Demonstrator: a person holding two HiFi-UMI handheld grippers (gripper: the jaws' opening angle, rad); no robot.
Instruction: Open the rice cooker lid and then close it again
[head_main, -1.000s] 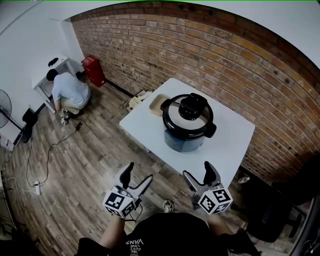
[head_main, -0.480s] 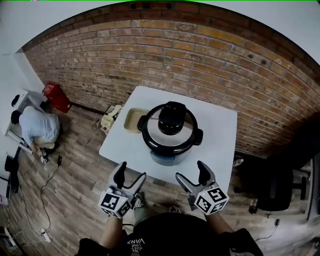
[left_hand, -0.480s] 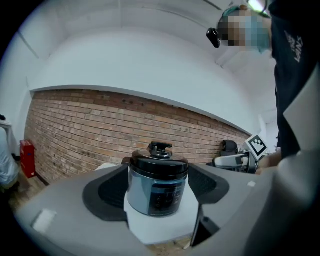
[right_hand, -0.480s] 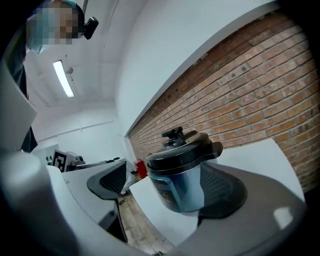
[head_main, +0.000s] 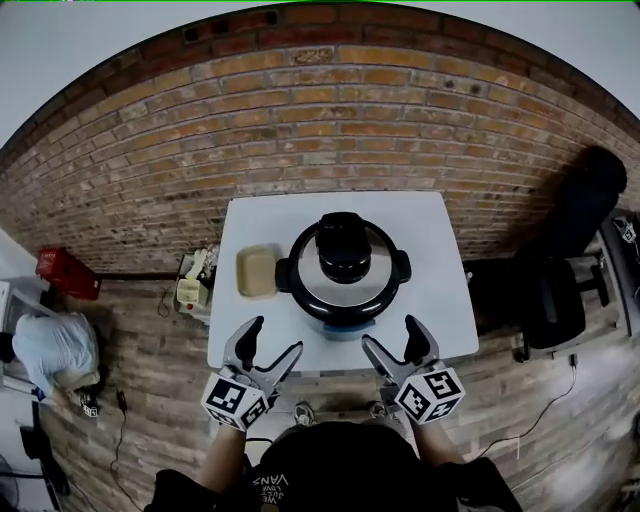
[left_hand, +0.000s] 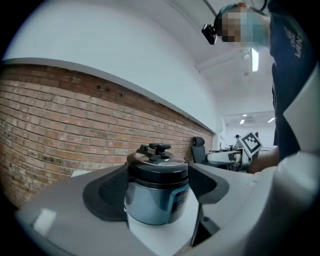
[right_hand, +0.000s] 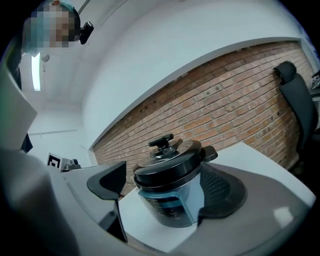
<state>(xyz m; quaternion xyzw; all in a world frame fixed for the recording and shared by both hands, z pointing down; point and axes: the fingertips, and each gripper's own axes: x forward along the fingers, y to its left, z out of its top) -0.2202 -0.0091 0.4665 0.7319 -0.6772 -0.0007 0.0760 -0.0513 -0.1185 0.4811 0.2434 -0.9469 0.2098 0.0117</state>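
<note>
Hovering low in the middle of the head view, the left gripper and the right gripper each have their jaws spread wide and hold nothing. Through both gaps the gripper views frame the rice cooker, well apart from the pads. It stands at the centre of the white table, straight ahead and midway between the two grippers, so neither looks clearly nearer. Its lid sits down shut, the black knob on top, and its two side lugs lie across the frame, left to right. A beige tray rests just left of the cooker. Opening the lid likely calls for a forward reach over the table's near edge.
</note>
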